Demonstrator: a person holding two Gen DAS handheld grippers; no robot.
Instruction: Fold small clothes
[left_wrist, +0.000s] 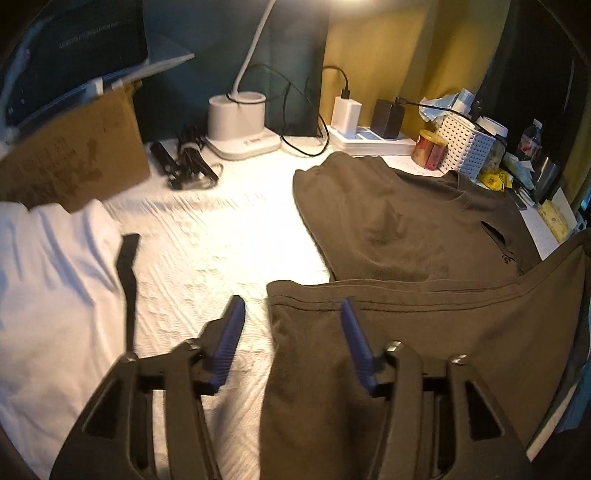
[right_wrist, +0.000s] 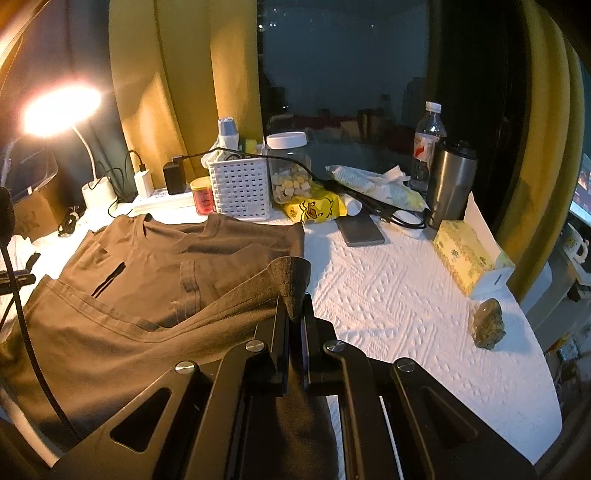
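Left side of worktop (left_wrist: 207, 236): white garment (left_wrist: 51, 280) lies loose and rumpled, black strap (left_wrist: 127, 280) across its edge. Not folded, as far as visible.

Left tool (left_wrist: 291, 325): fingers apart, nothing clamped. One blue pad sits over bare cloth cover, the other over the near hem of the brown T-shirt (left_wrist: 406, 229); hem edge lies between them, no pad pressing on it.

Centre: T-shirt spread front-up, collar toward the back clutter. Near hem is lifted and draped back over the body, so approx. one fold is part-made, not laid flat.

Right tool (right_wrist: 295, 306): fingers together, clamped on a hem corner of the T-shirt (right_wrist: 166, 266), corner raised off the worktop.

Judgement: early stage. Remaining: lay the hem fold down, fold sides, then the white item.
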